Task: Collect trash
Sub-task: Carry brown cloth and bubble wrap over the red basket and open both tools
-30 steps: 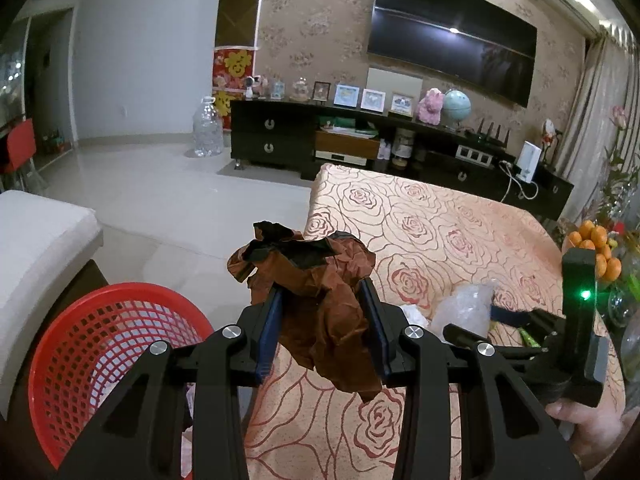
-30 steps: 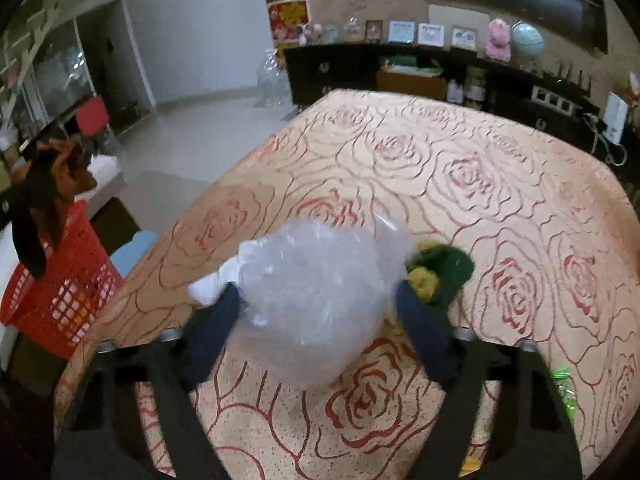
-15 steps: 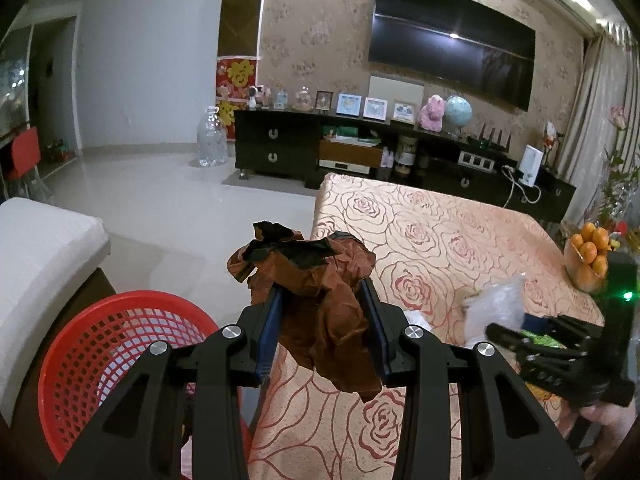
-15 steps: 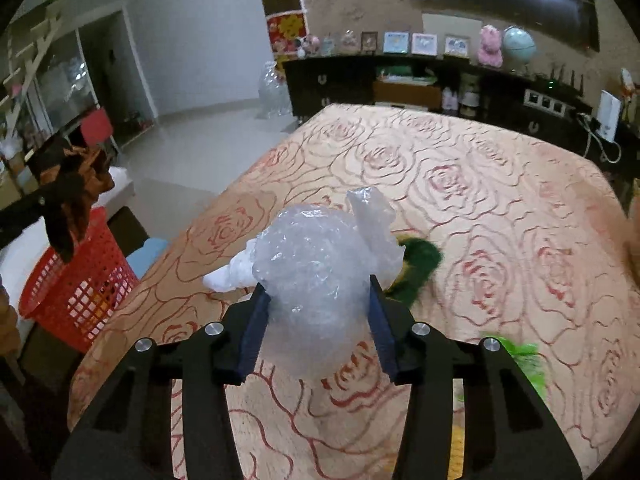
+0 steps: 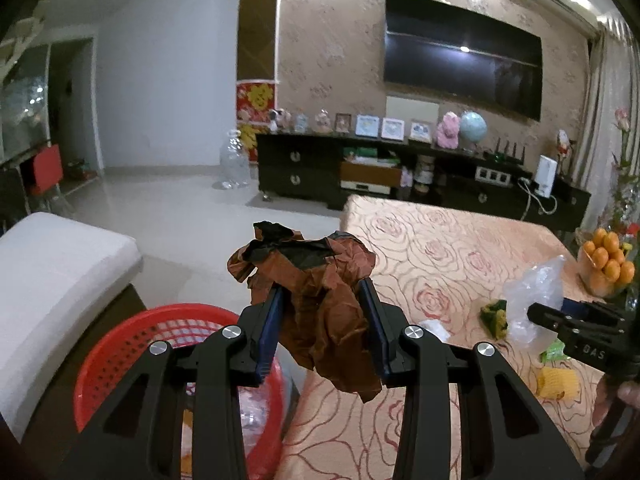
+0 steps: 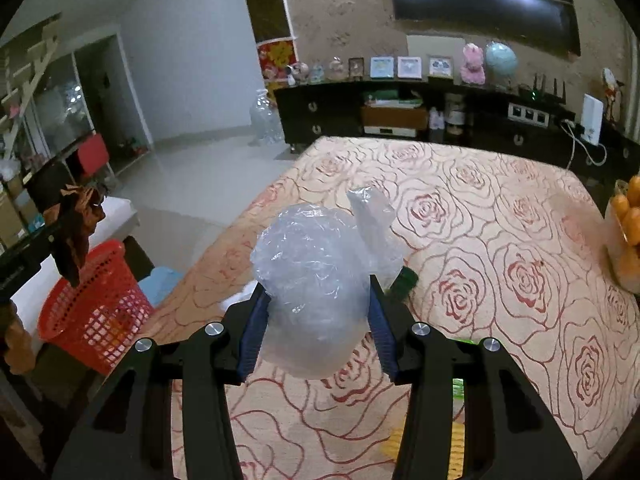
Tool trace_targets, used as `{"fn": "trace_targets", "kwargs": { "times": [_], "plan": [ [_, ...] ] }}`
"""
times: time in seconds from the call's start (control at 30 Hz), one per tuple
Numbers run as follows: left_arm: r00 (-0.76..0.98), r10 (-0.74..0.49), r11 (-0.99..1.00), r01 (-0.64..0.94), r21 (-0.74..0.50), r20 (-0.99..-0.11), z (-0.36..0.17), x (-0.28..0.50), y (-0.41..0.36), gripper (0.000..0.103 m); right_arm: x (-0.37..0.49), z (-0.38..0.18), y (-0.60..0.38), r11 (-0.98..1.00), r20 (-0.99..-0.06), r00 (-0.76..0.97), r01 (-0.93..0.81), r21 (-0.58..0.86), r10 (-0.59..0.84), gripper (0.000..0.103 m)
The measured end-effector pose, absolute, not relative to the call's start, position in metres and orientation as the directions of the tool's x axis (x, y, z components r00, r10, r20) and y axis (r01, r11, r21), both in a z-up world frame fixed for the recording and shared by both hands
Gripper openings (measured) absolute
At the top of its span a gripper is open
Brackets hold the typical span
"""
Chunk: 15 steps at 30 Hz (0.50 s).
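Pinching a crumpled brown wrapper [image 5: 320, 300], the left hand-held gripper [image 5: 322, 320] holds it above the red basket [image 5: 132, 344] beside the desk [image 5: 452, 256]. Over the desk, the right hand-held gripper [image 6: 316, 320], jaws just closed, clamps a clear plastic bag [image 6: 316, 276].

Count by kind, clock positions taken in the left wrist view.

Two grippers: left gripper [image 5: 322, 312] at 6 o'clock, right gripper [image 5: 536, 312] at 4 o'clock.
One brown crumpled paper [image 5: 320, 280].
One clear plastic bag [image 6: 316, 276].
One red basket [image 5: 132, 344], 7 o'clock.
One table [image 5: 452, 248].
One green wrapper [image 5: 495, 314], 4 o'clock.
One yellow scrap [image 5: 558, 381], 4 o'clock.
One bowl of oranges [image 5: 606, 264], 3 o'clock; individual oranges too clustered to count.
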State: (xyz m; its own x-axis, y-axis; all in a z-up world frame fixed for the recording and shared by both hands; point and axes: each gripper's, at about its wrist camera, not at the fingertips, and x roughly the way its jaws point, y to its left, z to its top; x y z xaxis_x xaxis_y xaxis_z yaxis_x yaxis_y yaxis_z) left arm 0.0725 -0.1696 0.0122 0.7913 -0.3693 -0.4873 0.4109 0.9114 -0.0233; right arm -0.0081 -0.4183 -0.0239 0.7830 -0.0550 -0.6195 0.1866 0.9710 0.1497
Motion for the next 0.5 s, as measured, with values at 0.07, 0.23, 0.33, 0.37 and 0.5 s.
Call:
{"fn": "trace_targets", "kwargs": {
  "times": [0.07,0.23,0.33,0.37,0.5],
  "plan": [
    [0.802,-0.355,0.921,0.388,-0.031,-0.480,0.014,0.069,-0.161,0.036,-0.009,-0.018,-0.412,0.974,-0.609,0.791,0.176,0.144,-0.053,0.046],
    [0.834,-0.295,0.948,0.316,-0.035,-0.467,0.019,0.066,-0.134,0.036,-0.009,-0.008,-0.401,0.977,-0.591,0.806,0.156,0.148,-0.039,0.046],
    [0.852,-0.255,0.962,0.271,-0.032,-0.456,0.023,0.064,-0.117,0.036,-0.009,-0.001,-0.393,0.979,-0.582,0.813,0.141,0.149,-0.028,0.046],
    [0.861,-0.235,0.968,0.249,-0.028,-0.452,0.024,0.063,-0.110,0.036,-0.009,0.001,-0.390,0.980,-0.577,0.816,0.134,0.148,-0.024,0.046],
    [0.877,-0.182,0.981,0.191,-0.023,-0.446,0.024,0.065,-0.091,0.036,-0.008,0.008,-0.376,0.984,-0.564,0.826,0.111,0.136,-0.016,0.046]
  ]
}}
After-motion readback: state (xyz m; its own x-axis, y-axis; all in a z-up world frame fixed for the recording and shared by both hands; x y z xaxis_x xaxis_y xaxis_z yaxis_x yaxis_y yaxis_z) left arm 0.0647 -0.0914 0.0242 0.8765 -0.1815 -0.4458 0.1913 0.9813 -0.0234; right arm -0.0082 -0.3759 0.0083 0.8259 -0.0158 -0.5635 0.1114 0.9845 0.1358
